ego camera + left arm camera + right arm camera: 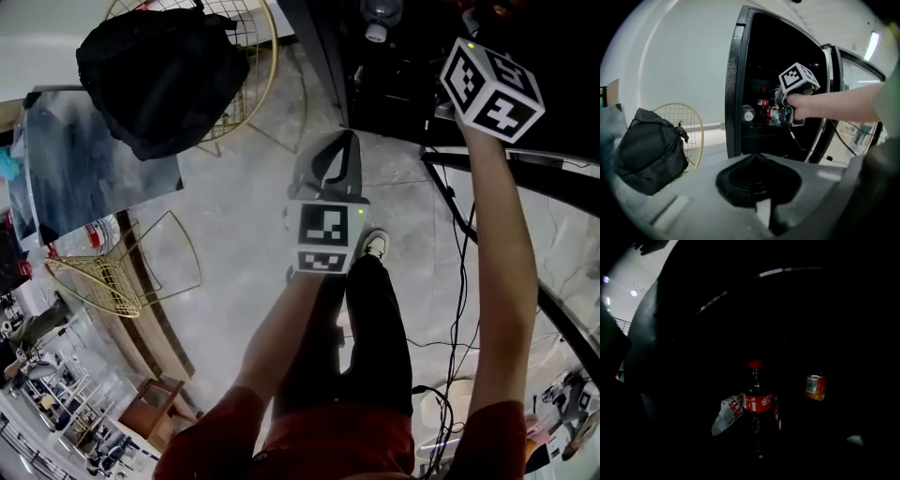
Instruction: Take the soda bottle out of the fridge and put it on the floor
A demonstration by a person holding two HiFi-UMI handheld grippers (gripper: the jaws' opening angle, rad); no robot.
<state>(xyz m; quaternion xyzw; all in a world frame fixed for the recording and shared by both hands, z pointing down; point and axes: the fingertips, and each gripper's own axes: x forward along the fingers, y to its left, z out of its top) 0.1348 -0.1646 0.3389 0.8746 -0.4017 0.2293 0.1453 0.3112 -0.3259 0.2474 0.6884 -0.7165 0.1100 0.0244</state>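
The right gripper is held out at arm's length into the dark opening of the fridge, pointing nearly level. Its jaws stand wide apart and grip nothing. I judge that width is meant to let them pass either side of the bottle's body.

Straight ahead of it, centred in the right gripper view, the soda bottle stands upright inside the fridge. It has a red cap and red label and nothing touches it. A white packet leans just beside its left side, and an orange can sits apart to its right. The interior is too dark to make out the shelf's edges.

The packet is the likely snag, because a jaw sliding in on that side could catch it.

The left gripper hangs lower, outside the fridge and over the bare floor. Its jaws are together and empty, which keeps it clear of the reach. That floor is where the bottle belongs, so the task is at the approach step with no grasp made yet.

Farther off, a black bag rests on a wire chair.
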